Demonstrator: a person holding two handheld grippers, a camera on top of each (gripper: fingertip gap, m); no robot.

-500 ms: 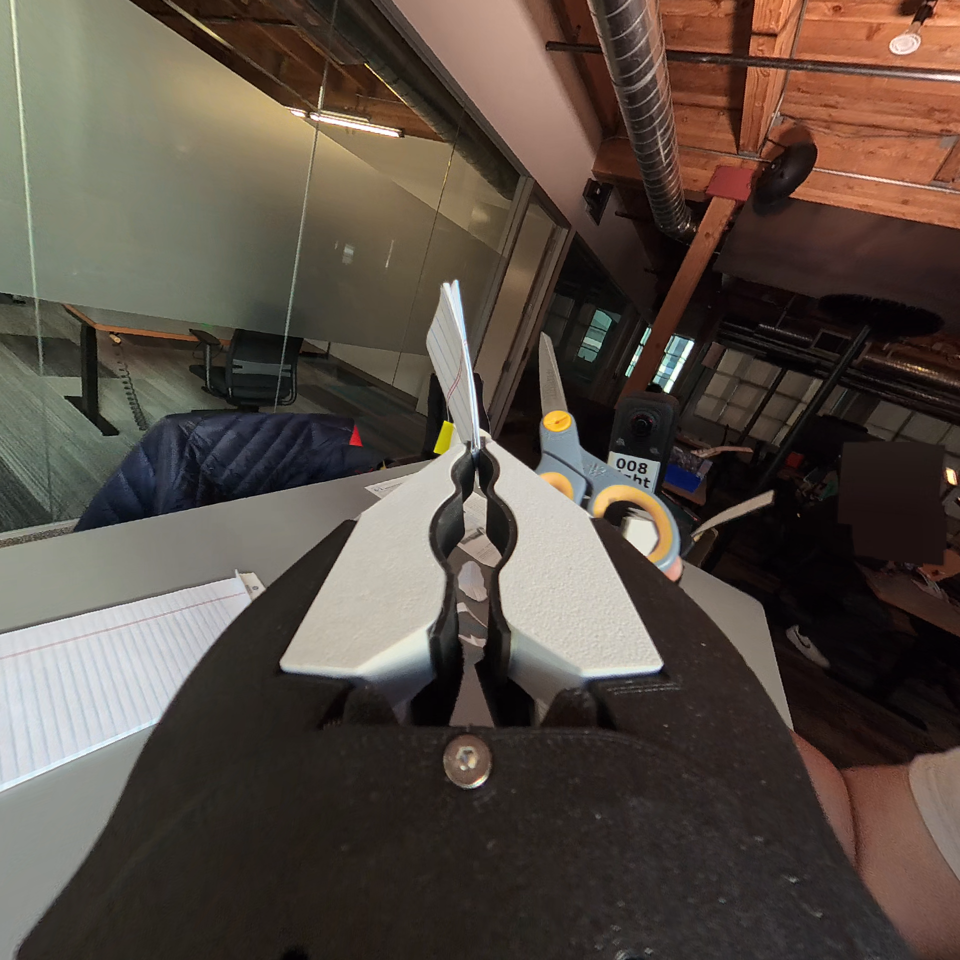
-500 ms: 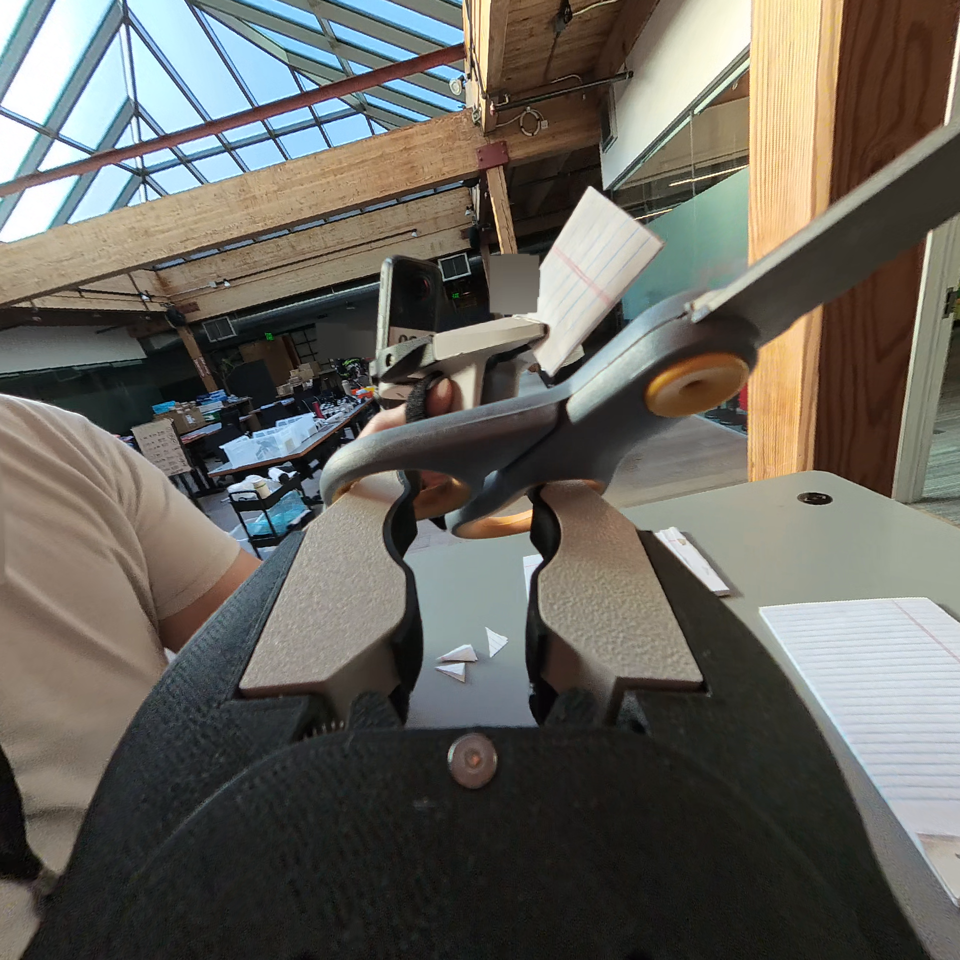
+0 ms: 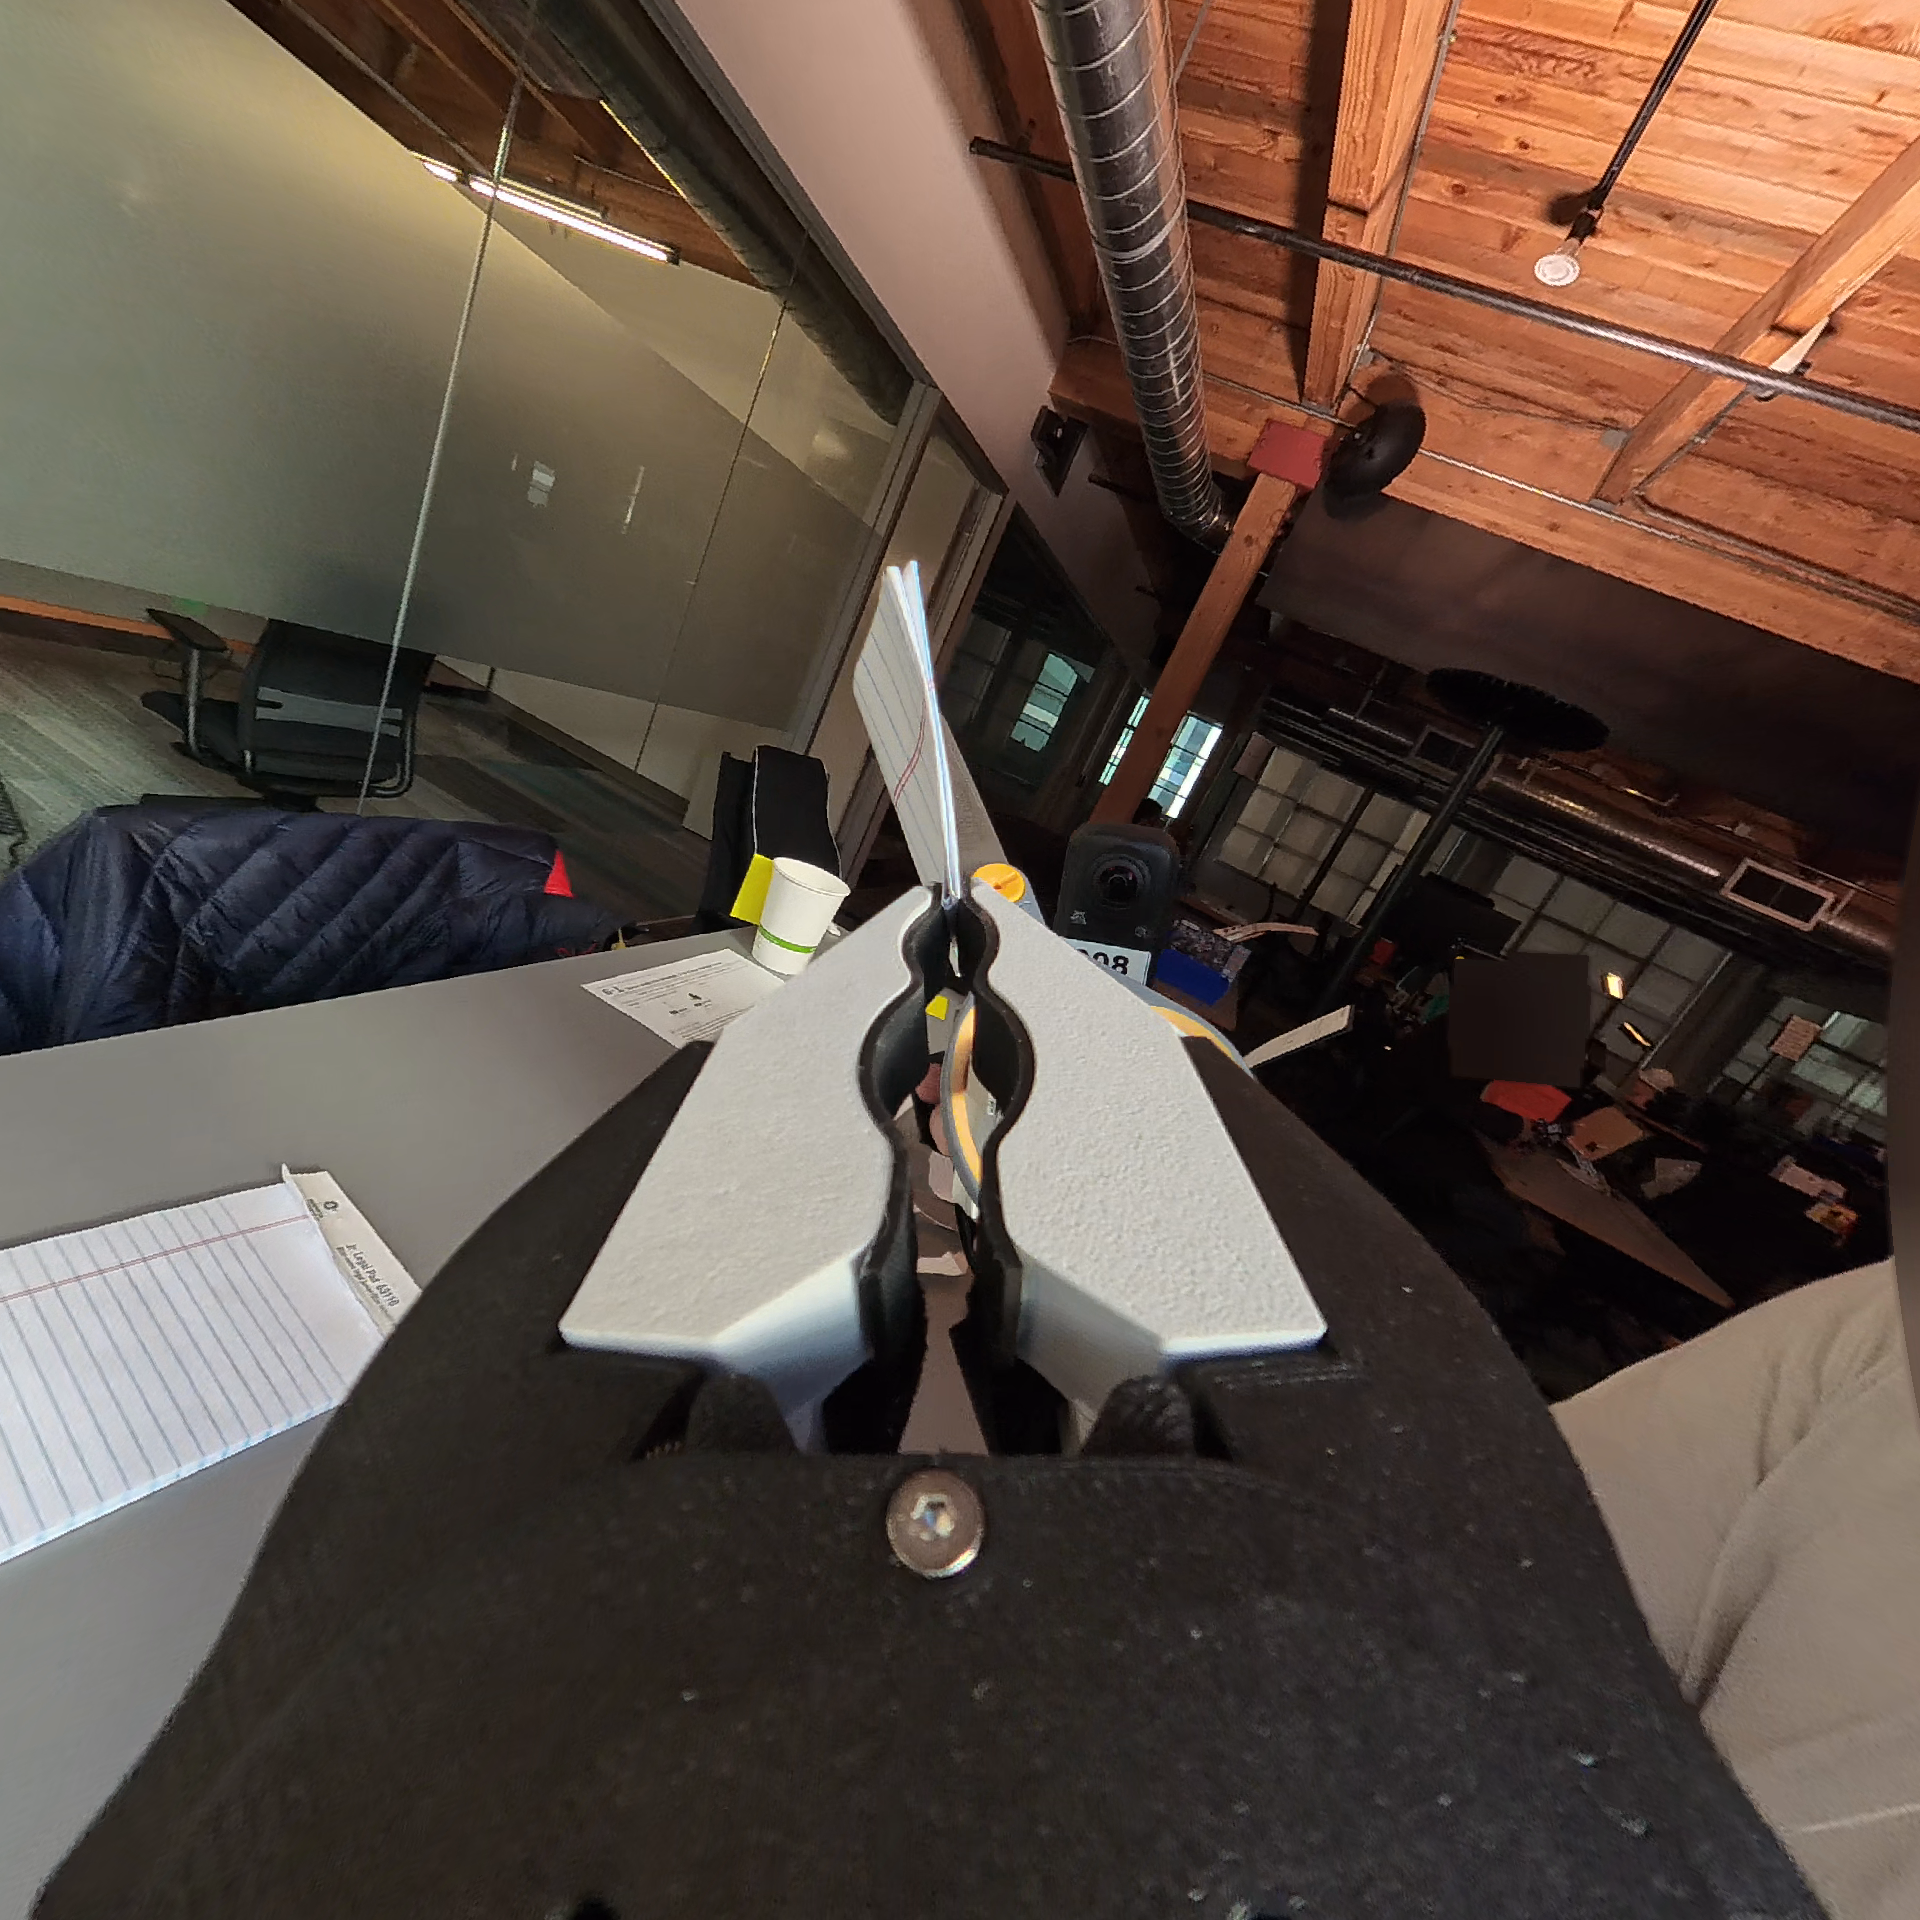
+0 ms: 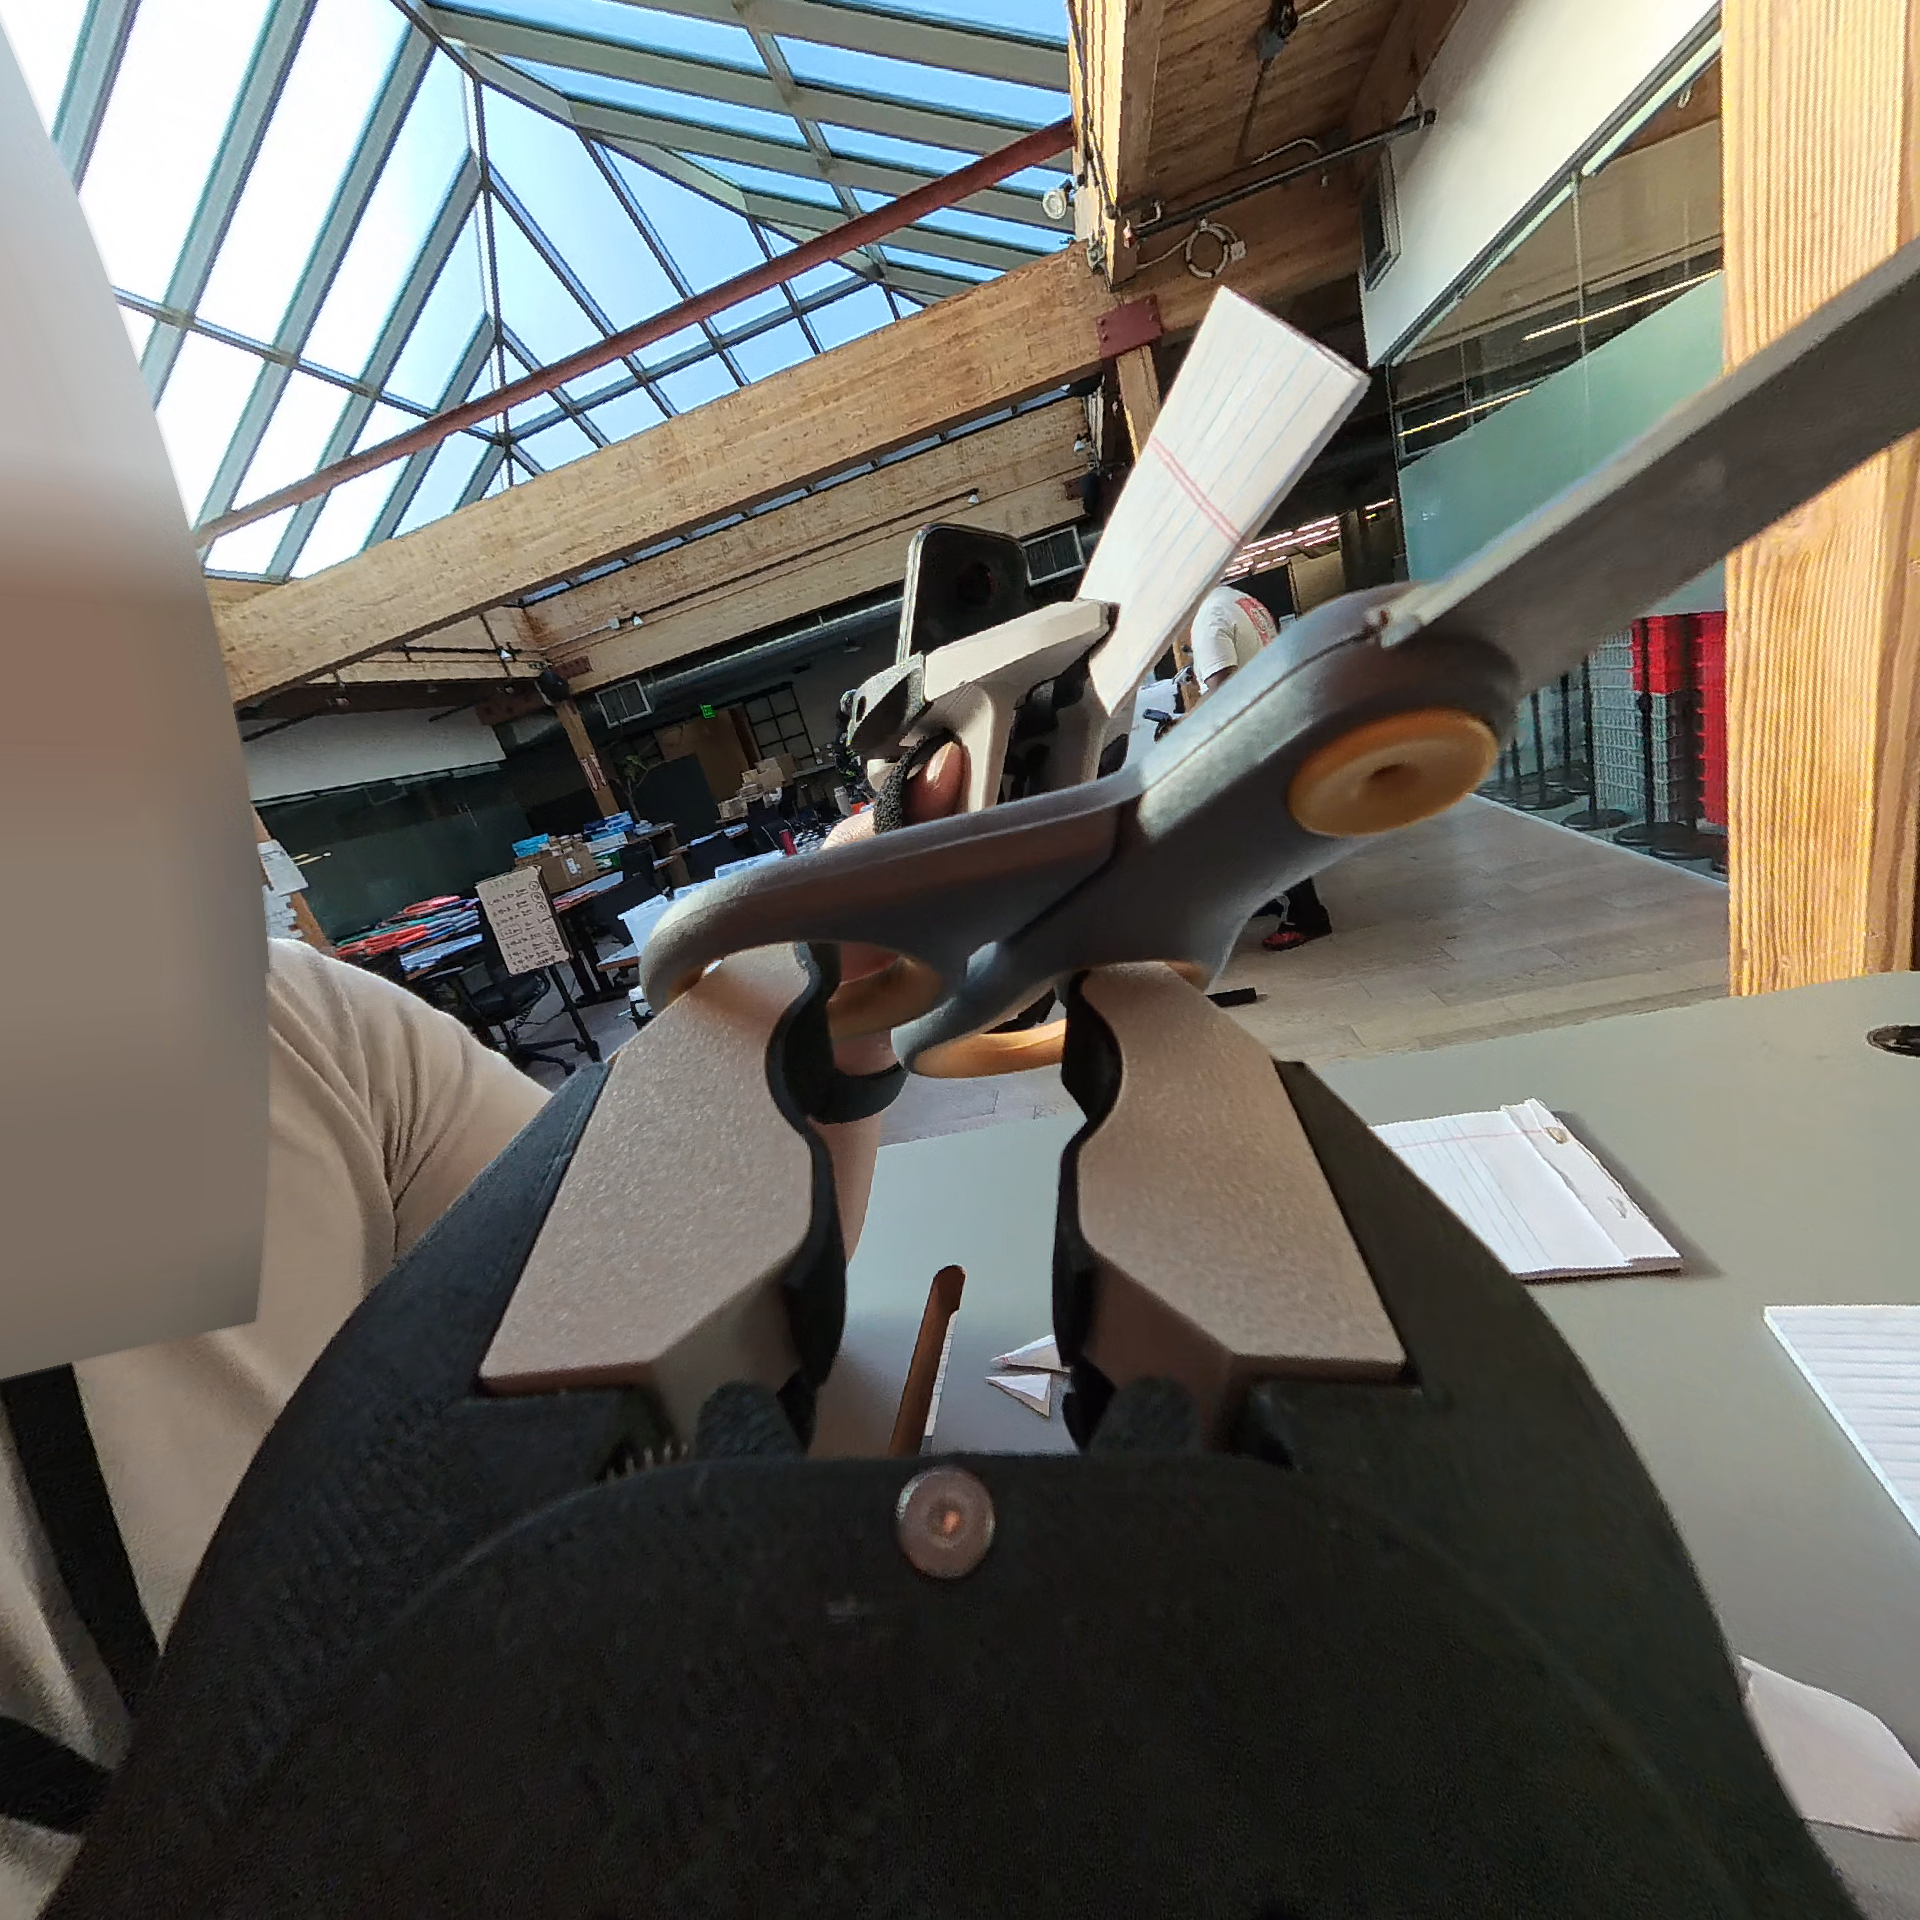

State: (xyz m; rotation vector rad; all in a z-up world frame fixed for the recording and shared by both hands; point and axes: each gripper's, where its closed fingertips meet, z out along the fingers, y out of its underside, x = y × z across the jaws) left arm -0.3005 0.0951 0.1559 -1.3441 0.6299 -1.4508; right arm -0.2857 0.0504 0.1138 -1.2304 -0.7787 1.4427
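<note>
My left gripper point(image 3: 951, 916) is shut on a folded piece of lined paper point(image 3: 902, 727) and holds it upright, edge-on, above the grey table point(image 3: 364, 1091). My right gripper point(image 4: 940, 1003) is shut on the handles of grey scissors with an orange pivot point(image 4: 1392, 771). Their blade point(image 4: 1662, 478) points up and to the right. In the right wrist view the left gripper point(image 4: 1086, 629) holds the paper point(image 4: 1216, 488) just behind the scissors. In the left wrist view the scissors point(image 3: 1000, 881) sit right behind my fingers, mostly hidden.
A lined notepad point(image 3: 156, 1351), a printed sheet point(image 3: 686, 997) and a paper cup point(image 3: 795, 914) lie on the table, with a dark blue jacket point(image 3: 260, 914) beyond. Nearer the right gripper are folded lined paper point(image 4: 1507, 1195), small paper scraps point(image 4: 1029, 1371) and a brown stick point(image 4: 925, 1351). The left gripper's tips are roughly 7 cm from the right gripper's.
The paper and the scissors have come into line: in the left view the scissors moved from the right of the paper to straight behind it. Both grippers kept their hold.
</note>
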